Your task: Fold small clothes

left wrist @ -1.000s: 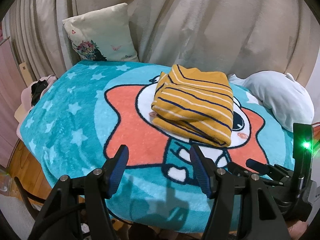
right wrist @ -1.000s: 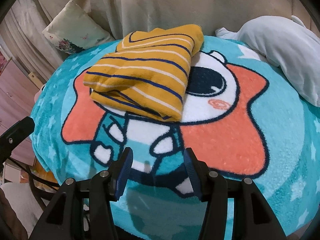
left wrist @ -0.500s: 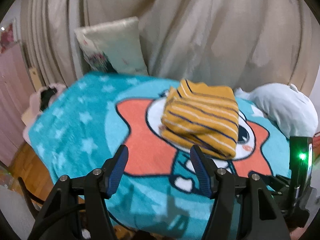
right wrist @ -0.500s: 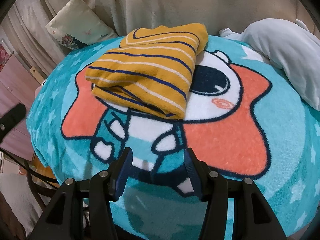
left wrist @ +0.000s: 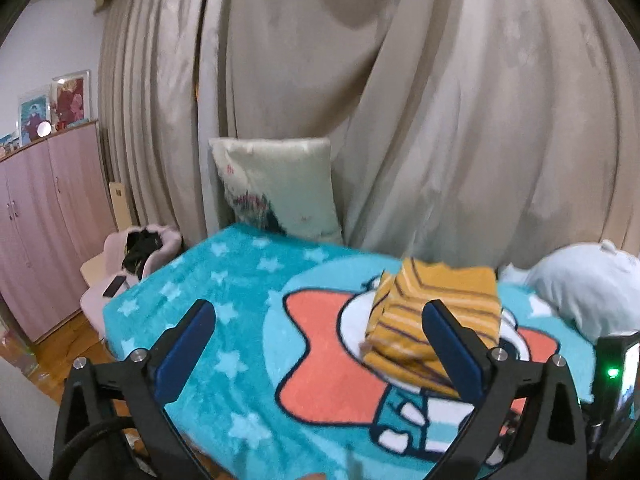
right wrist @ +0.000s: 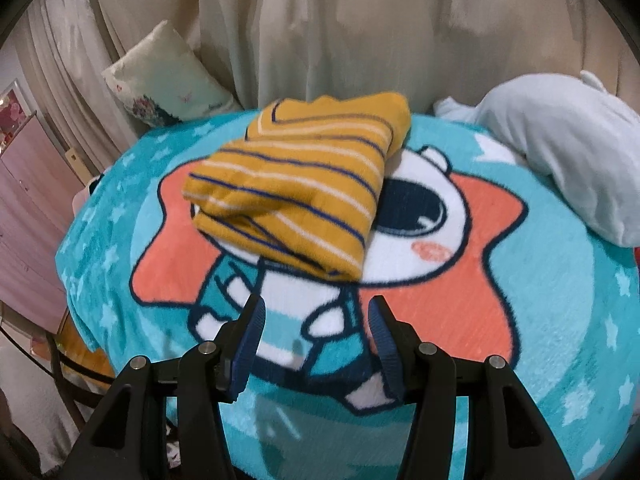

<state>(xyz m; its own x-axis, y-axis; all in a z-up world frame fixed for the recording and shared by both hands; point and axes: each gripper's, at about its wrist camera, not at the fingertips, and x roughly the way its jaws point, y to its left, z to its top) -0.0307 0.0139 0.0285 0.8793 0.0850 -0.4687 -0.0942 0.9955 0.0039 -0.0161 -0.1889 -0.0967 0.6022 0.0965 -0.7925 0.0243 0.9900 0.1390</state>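
The beige curtain [left wrist: 400, 120] now fills most of the left wrist view, where a second ago the camera looked down on the bed; a pink cabinet [left wrist: 44, 216] with framed pictures on top has come into sight at the left. The teal star-print blanket [right wrist: 560, 300] covers the bed, with its orange cartoon star figure under the clothing. A pale plush pillow [right wrist: 560, 152] lies at the blanket's right edge, and a floral cushion [left wrist: 280, 184] leans against the curtain at the back. The folded yellow striped garment [right wrist: 296, 196] rests in the same spot on the blanket, over the cartoon's face, untouched by either tool. In the left wrist view it sits lower and smaller than before, partly behind the right finger. The left hand-held gripper [left wrist: 320, 356] has tilted upward and hangs released, jaws wide apart and empty. The right hand-held gripper [right wrist: 316, 344] stays low over the blanket's near edge, also released, holding nothing, just short of the garment.
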